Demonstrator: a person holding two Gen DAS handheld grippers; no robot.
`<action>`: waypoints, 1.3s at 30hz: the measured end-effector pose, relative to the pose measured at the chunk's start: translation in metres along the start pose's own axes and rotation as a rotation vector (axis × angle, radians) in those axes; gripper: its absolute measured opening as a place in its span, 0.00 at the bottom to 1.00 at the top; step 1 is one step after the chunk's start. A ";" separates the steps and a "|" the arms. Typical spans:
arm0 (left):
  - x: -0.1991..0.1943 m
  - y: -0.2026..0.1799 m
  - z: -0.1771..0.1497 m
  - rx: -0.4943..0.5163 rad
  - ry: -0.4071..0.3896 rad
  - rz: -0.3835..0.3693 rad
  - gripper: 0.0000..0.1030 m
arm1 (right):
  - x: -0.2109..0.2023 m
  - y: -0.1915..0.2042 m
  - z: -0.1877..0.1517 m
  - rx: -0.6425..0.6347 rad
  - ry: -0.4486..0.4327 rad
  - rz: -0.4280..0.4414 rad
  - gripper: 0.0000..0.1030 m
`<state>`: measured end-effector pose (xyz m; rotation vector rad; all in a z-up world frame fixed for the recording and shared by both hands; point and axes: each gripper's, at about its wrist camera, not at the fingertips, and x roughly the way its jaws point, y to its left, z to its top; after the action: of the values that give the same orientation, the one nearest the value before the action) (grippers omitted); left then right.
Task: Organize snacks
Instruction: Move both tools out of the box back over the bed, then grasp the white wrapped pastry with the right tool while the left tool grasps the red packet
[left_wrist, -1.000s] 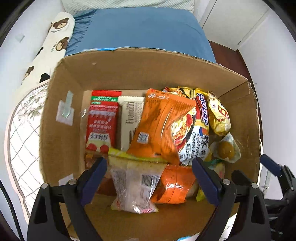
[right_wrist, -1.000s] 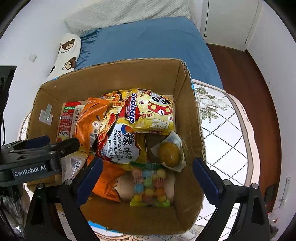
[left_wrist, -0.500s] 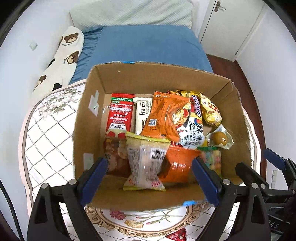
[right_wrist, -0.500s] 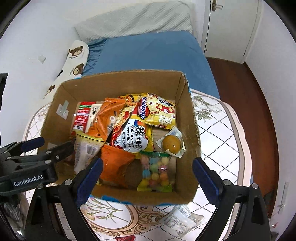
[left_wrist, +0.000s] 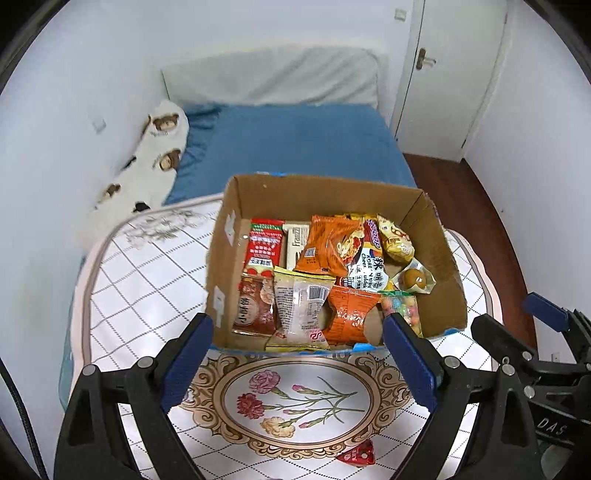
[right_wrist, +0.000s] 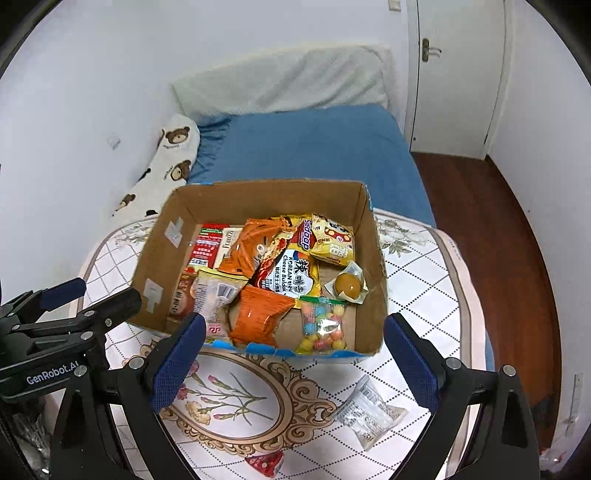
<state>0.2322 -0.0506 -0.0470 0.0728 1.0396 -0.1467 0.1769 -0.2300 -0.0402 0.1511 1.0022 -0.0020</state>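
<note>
Both the left gripper (left_wrist: 297, 354) and right gripper (right_wrist: 293, 360) gape wide, empty, low in frame. The cardboard box (right_wrist: 255, 197) sits centre, packed. Two snacks lie outside — a clear packet (right_wrist: 369, 410) and what looks like a red wrapper (right_wrist: 266, 463) — thin, flat, likely to slip a pinch.

My fingers (left_wrist: 188, 354): blue textured pads, black angular frames behind, silver screws at joints. White "GenRobot.AI" lettering on left gripper (right_wrist: 62, 314) body.

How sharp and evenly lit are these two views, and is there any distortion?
Left wrist view: sharp, evenly lit, with glare on the clear-wrapped pastry packet; fisheye bends the white door. Right wrist view: equally sharp, dark vignette corners, clear plastic packet on the floral tablecloth glints.
</note>
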 end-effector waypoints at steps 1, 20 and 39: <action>-0.006 -0.001 -0.004 0.004 -0.016 0.004 0.91 | -0.007 0.000 -0.003 0.003 -0.011 0.003 0.96; 0.042 -0.043 -0.102 0.064 0.178 0.005 0.91 | 0.021 -0.064 -0.102 0.122 0.175 0.051 0.71; 0.182 -0.115 -0.217 0.283 0.584 -0.029 0.45 | 0.177 -0.074 -0.137 -0.438 0.553 -0.058 0.88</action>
<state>0.1198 -0.1518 -0.3130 0.3740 1.5967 -0.3106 0.1523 -0.2735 -0.2704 -0.2950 1.5318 0.2153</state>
